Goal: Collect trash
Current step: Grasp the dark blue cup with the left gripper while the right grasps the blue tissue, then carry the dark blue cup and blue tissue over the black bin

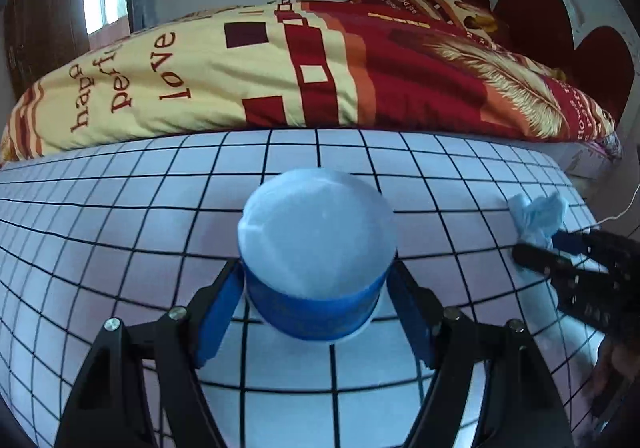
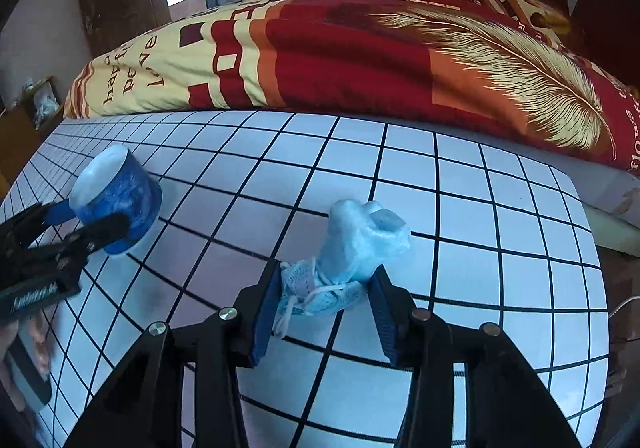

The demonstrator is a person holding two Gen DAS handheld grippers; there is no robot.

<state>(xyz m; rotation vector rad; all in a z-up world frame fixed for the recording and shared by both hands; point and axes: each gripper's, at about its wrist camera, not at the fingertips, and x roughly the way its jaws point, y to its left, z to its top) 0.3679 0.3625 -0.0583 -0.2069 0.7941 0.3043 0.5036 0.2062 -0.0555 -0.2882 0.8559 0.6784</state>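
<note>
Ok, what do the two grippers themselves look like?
Both match: the left gripper and right gripper have black angular linkage arms with silver round bolts and flat blue ribbed pads on the fingers. The left one's body carries a strip of small pale lettering, unreadable.

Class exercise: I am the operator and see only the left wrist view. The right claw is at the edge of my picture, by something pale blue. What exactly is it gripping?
Observer: The right claw is shut on a crumpled pale blue face mask; white ear loops dangle below.
Operator: How does my cup sit?
Observer: The blue paper cup with white inside tilts in the left claw, its mouth up and away.
Operator: Anything else beside the bed?
Observer: A wooden shelf at the far left.
</note>
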